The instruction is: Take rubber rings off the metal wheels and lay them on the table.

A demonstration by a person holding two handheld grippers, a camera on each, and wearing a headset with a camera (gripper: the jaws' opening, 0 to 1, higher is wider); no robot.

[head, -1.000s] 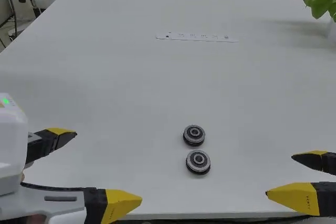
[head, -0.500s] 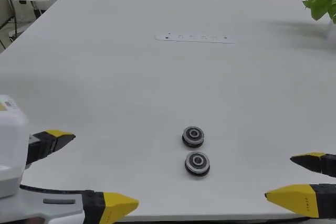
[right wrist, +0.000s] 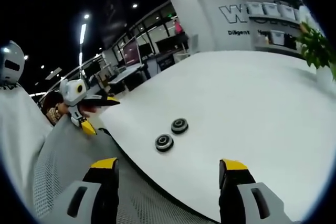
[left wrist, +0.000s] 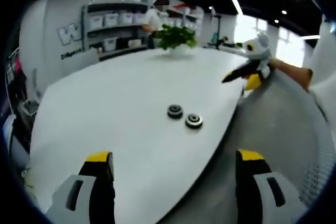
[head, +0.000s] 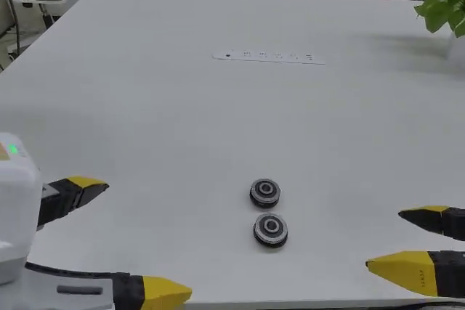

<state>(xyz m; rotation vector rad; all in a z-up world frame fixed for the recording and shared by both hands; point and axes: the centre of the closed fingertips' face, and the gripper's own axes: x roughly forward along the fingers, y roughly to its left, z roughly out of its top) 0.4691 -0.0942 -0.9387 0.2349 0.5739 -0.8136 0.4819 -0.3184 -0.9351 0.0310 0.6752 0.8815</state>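
**Both grippers open and clear, two wheels near the front edge**

I see the two metal wheels lying flat on the white table [head: 218, 107], close to its near edge. The far wheel [head: 265, 192] and the near wheel [head: 270, 229] sit just beside each other with a thin gap between them. Each has a dark rubber ring [head: 256, 231] around its rim (both look seated, as far as I can make out at this size).

My left gripper [head: 131, 241] hangs at the lower left of the head view, jaws spread wide, nothing between them. My right gripper [head: 390, 239] is at the lower right, jaws also apart and empty. Both are well apart from the wheels, which lie between them.

From the left gripper view, the wheels sit ahead between my jaw tips, with the right gripper across the table corner. The right gripper view mirrors that.

Farther back, a socket strip [head: 267, 56] is set into the tabletop, and a leafy plant [head: 439, 1] stands at the far right corner.
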